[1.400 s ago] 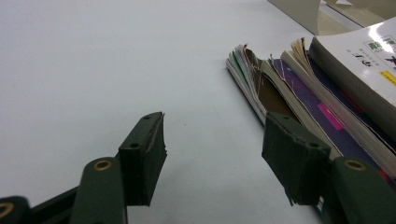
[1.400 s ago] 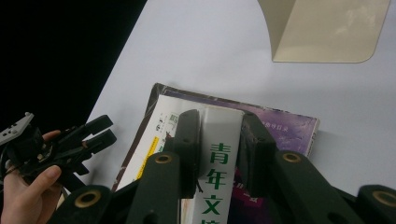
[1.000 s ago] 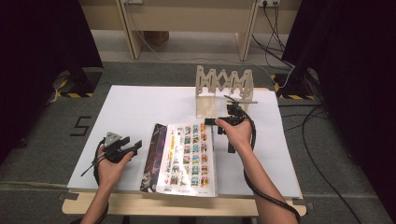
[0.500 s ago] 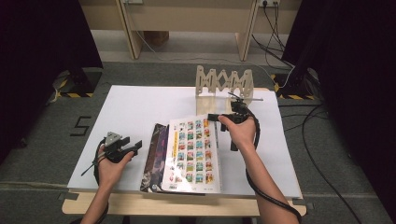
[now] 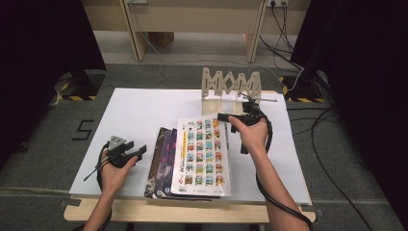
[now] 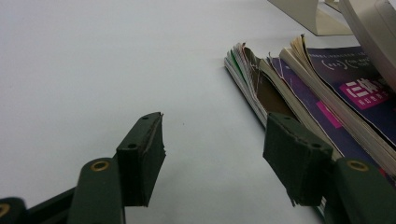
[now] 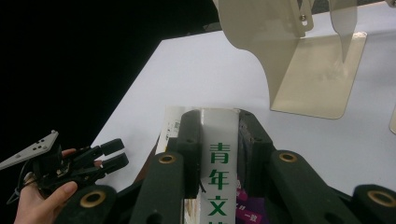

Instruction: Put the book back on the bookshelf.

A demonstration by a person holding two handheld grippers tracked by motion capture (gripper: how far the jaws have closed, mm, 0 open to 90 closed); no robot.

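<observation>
Right gripper (image 7: 217,140): its two black fingers (image 7: 189,140) pinch the white spine of the top magazine (image 5: 203,156), one pad on each side of the green printed characters. In the high view this gripper (image 5: 230,117) grips the far edge of that magazine, whose cover is a grid of small coloured pictures; the far edge is raised off the stack while the near edge rests toward the person's side of the bench (image 5: 139,108).

Left gripper (image 6: 212,154): fingers (image 6: 142,156) spread, nothing between them, the white bench surface showing in the gap. The right-hand finger in this view stands just beside the fanned page edges of the stack (image 6: 280,79). From above, the left gripper (image 5: 137,151) lies low on the bench, just left of the stack and pointing toward it.

Beneath the lifted magazine lie dark purple magazines (image 5: 163,159), stacked and slightly offset to the left.

Behind the right gripper, at the far edge of the bench, stands a cream accordion-style book rack (image 5: 231,86), its flat foot (image 7: 317,79) resting on the bench.
</observation>
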